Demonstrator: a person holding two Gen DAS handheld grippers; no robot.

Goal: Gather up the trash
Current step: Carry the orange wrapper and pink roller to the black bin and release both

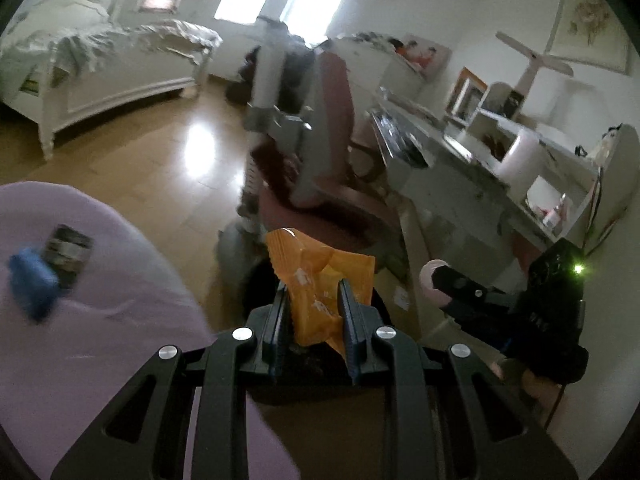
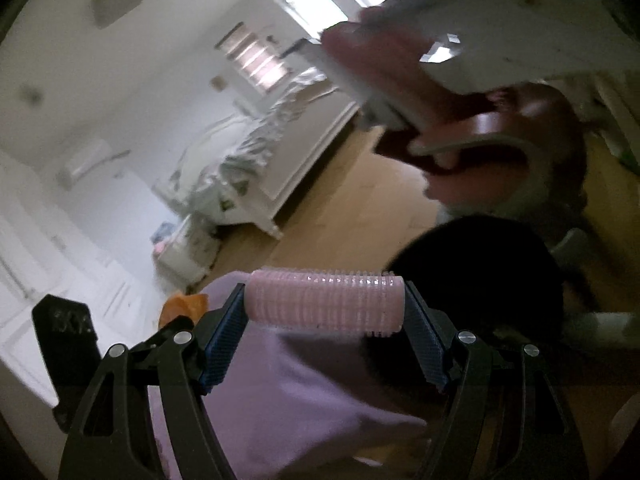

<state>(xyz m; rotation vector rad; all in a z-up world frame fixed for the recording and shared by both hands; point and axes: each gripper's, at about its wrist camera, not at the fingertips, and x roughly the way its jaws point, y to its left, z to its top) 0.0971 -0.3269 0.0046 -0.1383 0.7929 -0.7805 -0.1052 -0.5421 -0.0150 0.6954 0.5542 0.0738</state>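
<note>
**Both Grippers Loaded, Headed for the Bin**

The left gripper (image 1: 313,300) pinched a crinkled orange snack wrapper (image 1: 320,280) narrowly, upright between its pads. The right gripper (image 2: 325,306) spanned a ribbed pink hair roller (image 2: 325,300) end to end, jaws fairly wide. Both hung over lilac bedding (image 1: 100,320), likely bound for the dark bin (image 2: 480,272) on the floor nearby

I see an orange wrapper (image 1: 320,280) with small white marks between the black left gripper (image 1: 313,304) and its dark blue pads (image 1: 280,320). At nine o'clock of it lies lilac cloth (image 1: 100,320), bearing a bright blue thing (image 1: 34,284). My right gripper (image 2: 325,304), black too, holds a pale pink ridged roller (image 2: 325,300). The floor (image 1: 160,168) is honey-brown; the bed (image 1: 120,76) is white.
</note>
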